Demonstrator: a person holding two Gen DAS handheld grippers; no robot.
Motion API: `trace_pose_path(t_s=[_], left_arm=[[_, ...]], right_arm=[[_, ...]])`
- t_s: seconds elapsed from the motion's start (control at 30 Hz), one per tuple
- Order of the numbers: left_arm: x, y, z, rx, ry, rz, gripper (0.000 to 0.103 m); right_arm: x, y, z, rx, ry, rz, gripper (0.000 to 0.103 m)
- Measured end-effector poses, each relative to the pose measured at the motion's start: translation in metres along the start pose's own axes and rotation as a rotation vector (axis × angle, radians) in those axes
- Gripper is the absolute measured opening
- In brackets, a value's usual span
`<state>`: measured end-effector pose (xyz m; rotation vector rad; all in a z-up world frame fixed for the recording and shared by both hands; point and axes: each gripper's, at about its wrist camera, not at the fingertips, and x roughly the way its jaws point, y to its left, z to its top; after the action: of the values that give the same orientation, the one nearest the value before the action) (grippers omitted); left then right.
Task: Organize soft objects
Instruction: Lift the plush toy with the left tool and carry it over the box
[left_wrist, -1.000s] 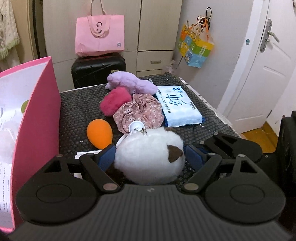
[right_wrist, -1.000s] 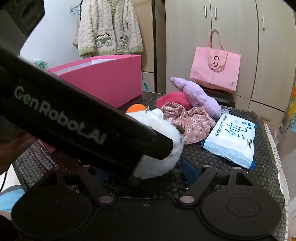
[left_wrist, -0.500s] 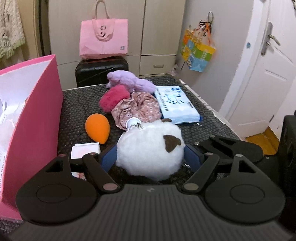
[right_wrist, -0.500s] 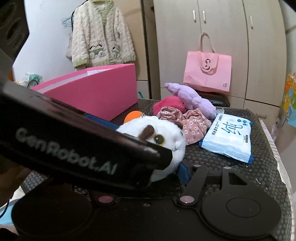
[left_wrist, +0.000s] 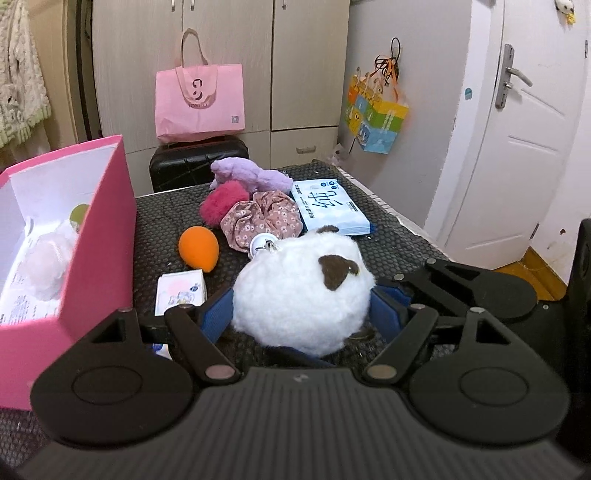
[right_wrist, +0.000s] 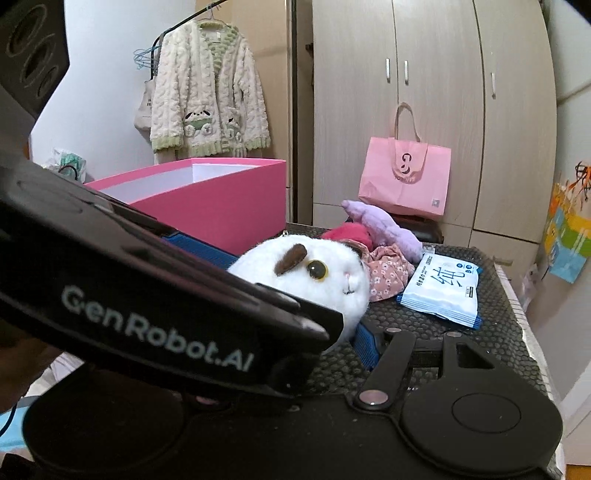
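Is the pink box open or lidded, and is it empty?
Open: the pink box has no lid, and its white inside shows. Not empty: a pale pink fluffy item and printed paper lie inside.

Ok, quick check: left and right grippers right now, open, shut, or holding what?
Left gripper: shut on the white plush, a blue pad against each side.
Right gripper: around the same plush; one pad hidden, so a grip cannot be told.

Black honeycomb-textured mat surface (left_wrist: 155, 221) carries open pink cardboard box (left_wrist: 99, 236), orange egg-shaped sponge (left_wrist: 198, 248), floral pink scrunchie (left_wrist: 258, 221), blue-white wipes packet (left_wrist: 328, 206).
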<state>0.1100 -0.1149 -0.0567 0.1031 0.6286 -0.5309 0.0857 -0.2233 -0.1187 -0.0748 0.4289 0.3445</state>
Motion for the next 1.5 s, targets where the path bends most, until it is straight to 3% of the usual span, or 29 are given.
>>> trace_pose_path(t_s=[0.47, 0.77, 1.2, 1.5], left_arm=[[-0.085, 0.010, -0.020, -0.017, -0.090, -0.024, 0.078], [-0.133, 0.033, -0.022, -0.051, -0.150, 0.032, 0.078], [-0.159, 0.085, 0.011, -0.099, -0.237, 0.158, 0.078], [-0.141, 0.138, 0.042, -0.163, -0.243, 0.203, 0.078]], right_arm=[[-0.055, 0.057, 0.019, -0.065, -0.036, 0.009, 0.069], [-0.069, 0.100, 0.043, -0.136, -0.072, 0.064, 0.068], [-0.035, 0.128, 0.102, -0.178, -0.138, 0.183, 0.068], [0.019, 0.132, 0.143, -0.202, -0.118, 0.250, 0.069]])
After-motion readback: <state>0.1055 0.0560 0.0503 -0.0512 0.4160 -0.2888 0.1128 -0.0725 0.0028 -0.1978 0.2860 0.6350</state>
